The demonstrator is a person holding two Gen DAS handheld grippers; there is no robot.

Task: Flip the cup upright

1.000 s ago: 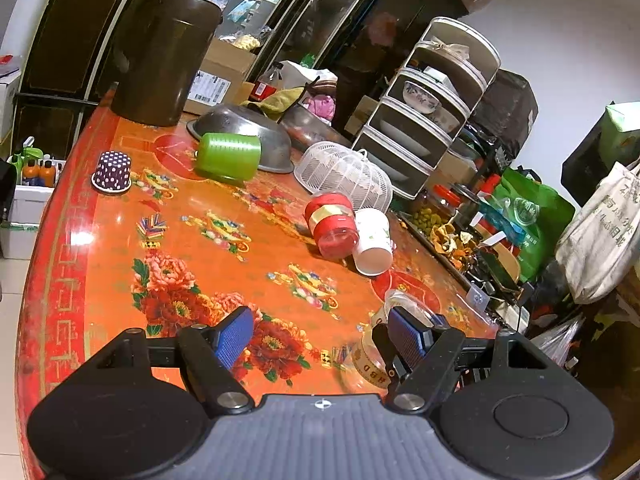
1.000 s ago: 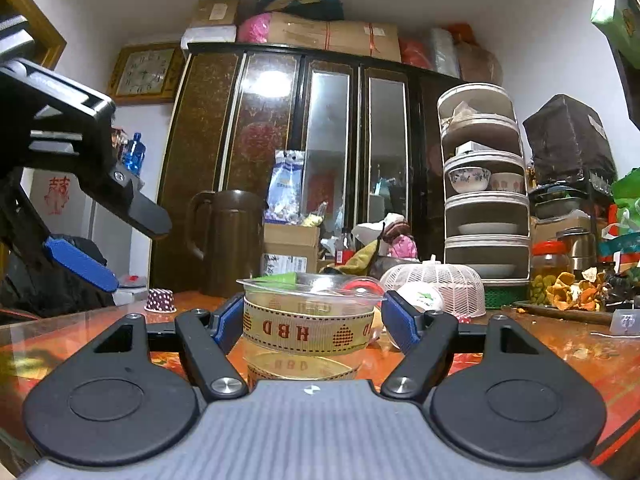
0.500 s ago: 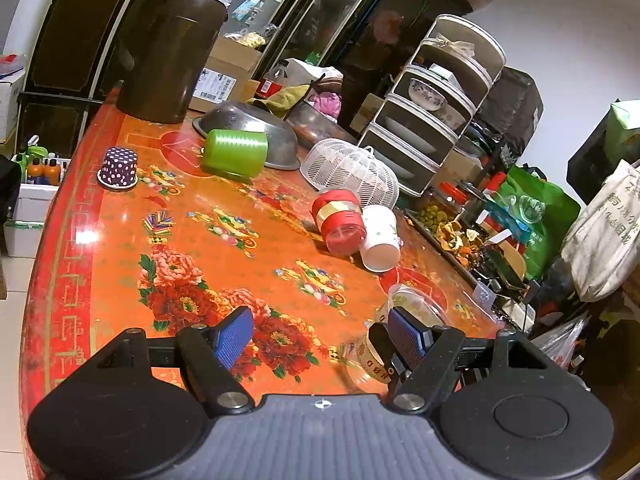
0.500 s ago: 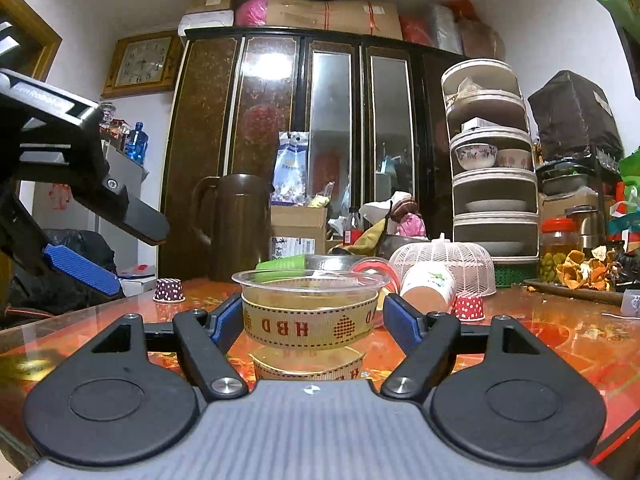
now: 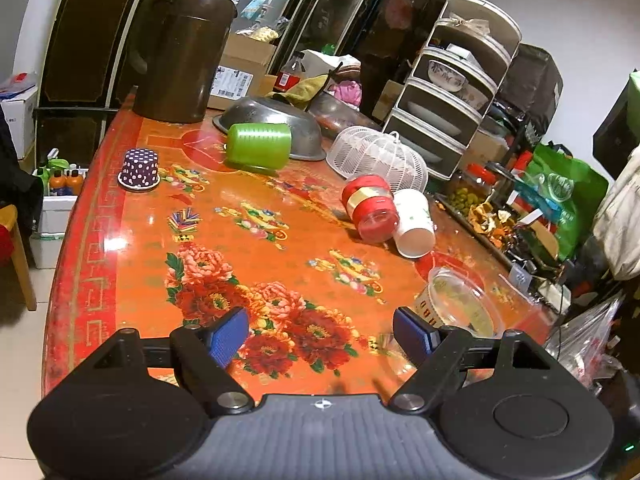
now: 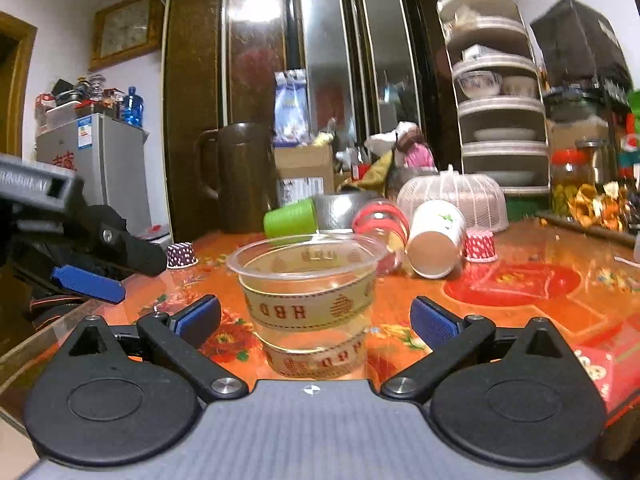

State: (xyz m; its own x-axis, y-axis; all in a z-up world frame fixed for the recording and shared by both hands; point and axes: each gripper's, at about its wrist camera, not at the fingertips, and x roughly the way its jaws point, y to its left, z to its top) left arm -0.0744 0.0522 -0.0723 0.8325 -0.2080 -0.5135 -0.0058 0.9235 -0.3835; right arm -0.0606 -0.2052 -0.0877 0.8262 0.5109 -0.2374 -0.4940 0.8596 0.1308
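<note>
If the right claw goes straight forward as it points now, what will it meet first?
Most likely the clear plastic cup, which stands upright on the table directly ahead of the open right claw, centred between its fingers.

Dark mirrored cabinet (image 6: 320, 92) against white wall (image 6: 60, 8), framed clock (image 6: 122, 30), grey fridge (image 6: 108, 168), pale tiled floor (image 5: 24, 344)

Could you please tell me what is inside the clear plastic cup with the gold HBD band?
The clear plastic cup with the gold HBD band stands upright and looks empty; only the orange floral tabletop shows through. Its base is partly blurred by reflection.
</note>
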